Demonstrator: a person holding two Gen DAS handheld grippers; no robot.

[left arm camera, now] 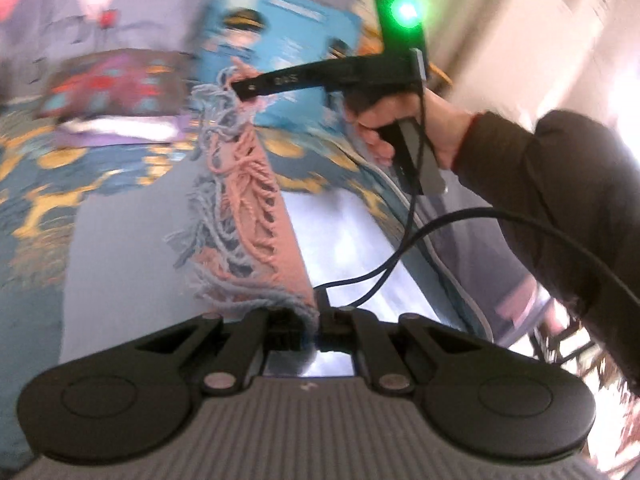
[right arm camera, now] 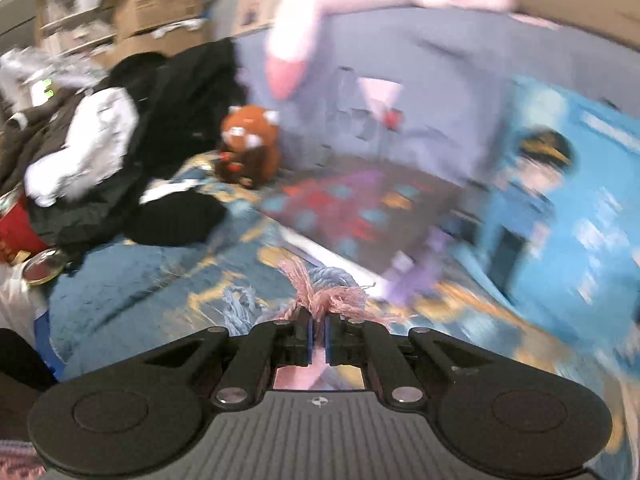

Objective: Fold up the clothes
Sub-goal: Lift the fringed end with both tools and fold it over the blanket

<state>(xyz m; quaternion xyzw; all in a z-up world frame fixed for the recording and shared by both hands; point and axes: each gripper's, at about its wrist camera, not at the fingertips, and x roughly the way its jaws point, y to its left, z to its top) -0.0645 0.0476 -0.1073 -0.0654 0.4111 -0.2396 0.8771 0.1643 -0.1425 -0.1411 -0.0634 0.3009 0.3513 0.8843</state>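
Pink-blue fringed scarf [left arm camera: 248,216] pinched at both ends by left gripper [left arm camera: 308,320] and right gripper [right arm camera: 318,340], lifted over bed [right arm camera: 132,292]. Mid-fold, probably; next, lay ends together flat.

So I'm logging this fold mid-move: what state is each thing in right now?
fringed scarf: lifted off the bed, stretched between the two tools.
left tool: shut on the scarf's end.
right tool: shut on the pink fringe.
bedspread: spread out, partly covered.
dark clothes: heaped, unfolded.
plush toy: sitting upright on the bed.
blue box: propped up at the bed's far side.
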